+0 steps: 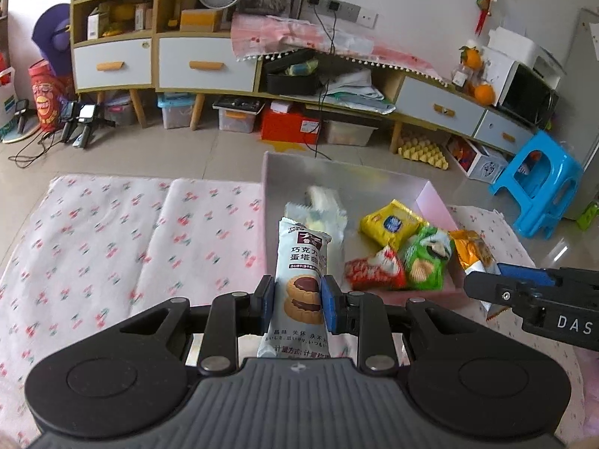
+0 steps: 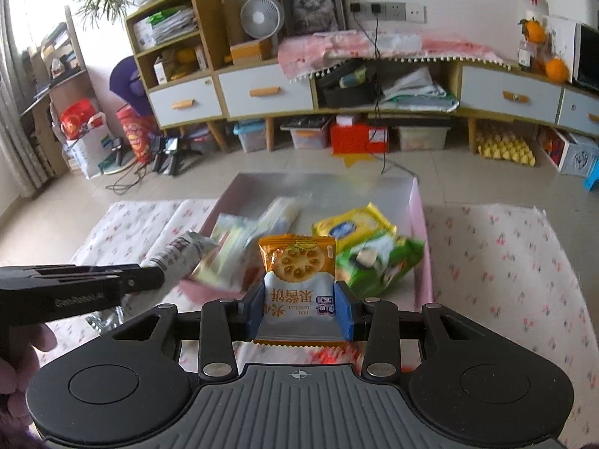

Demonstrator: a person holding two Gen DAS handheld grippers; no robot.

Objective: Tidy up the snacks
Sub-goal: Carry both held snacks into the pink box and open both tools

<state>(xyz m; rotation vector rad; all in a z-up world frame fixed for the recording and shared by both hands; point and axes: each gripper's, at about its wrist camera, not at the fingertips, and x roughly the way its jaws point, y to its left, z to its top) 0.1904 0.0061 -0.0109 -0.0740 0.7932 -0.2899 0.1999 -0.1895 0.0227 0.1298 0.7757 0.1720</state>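
My left gripper is shut on a long white chocolate tart biscuit packet, held upright just short of the pink box. My right gripper is shut on an orange and white jam biscuit packet, held in front of the same pink box. Inside the box lie a yellow packet, a green packet, a red packet and pale wrapped bars. The right gripper's side shows at the right edge of the left wrist view, the left one at the left edge of the right wrist view.
The box sits on a pink cherry-print cloth spread over a low surface. Behind it are the tiled floor, a low cabinet with drawers, storage bins beneath it and a blue plastic stool at the right.
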